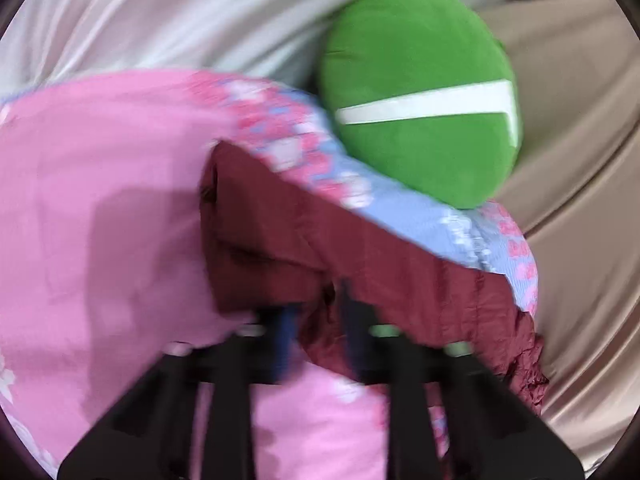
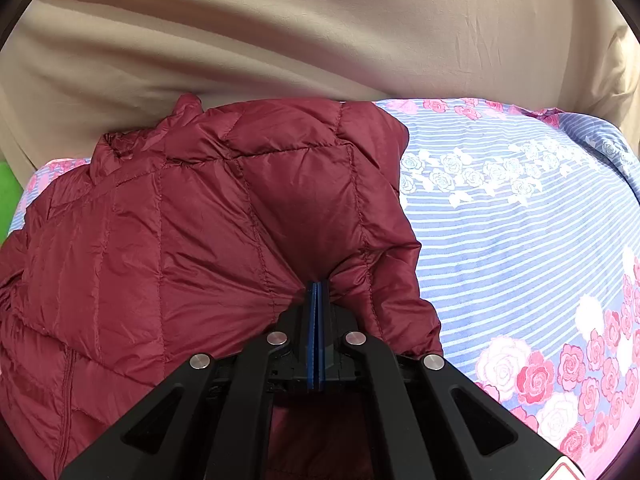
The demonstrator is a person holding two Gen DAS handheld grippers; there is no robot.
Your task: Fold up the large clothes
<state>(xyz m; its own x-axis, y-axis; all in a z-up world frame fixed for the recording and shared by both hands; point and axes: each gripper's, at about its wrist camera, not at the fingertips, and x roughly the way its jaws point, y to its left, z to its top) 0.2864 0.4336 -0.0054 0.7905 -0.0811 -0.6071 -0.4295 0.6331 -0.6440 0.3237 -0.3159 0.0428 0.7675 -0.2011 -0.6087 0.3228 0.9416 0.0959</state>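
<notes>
Nearest, right view: right tongs [image 2: 318,286] closed flat, blue pads together, pinching a pucker of the maroon down jacket [image 2: 200,220] at its near hem, with creases fanning out from the tips. Nearest, left view, heavily blurred: left tongs [image 1: 318,320] closed on a bunch of the same maroon shell, with fabric visible between the 2 fingers; exact pad contact impossible to read through the blur.

Just beyond: jacket lying on the bed, spread over a floral quilt [image 2: 500,220] of pink roses and blue stripes, quilted panels up, collar towards the far edge, 1 side turned over towards the middle. Judged light, soft and puffy: compressible under the pads, springy enough to reopen a fold. Judged slippery too, on account of the glossy shell, so liable to slide out of a shallow pinch or across the quilt. Best taken at a stitched seam, hem or cuff, gathering both shell layers deep between the pads rather than 1 skin of a filled panel.

Farther: green round cushion [image 1: 420,100] with a white band, touching the quilt's far edge. Farthest: tan sheet [image 2: 280,40] and pale draped cloth [image 1: 160,12].
</notes>
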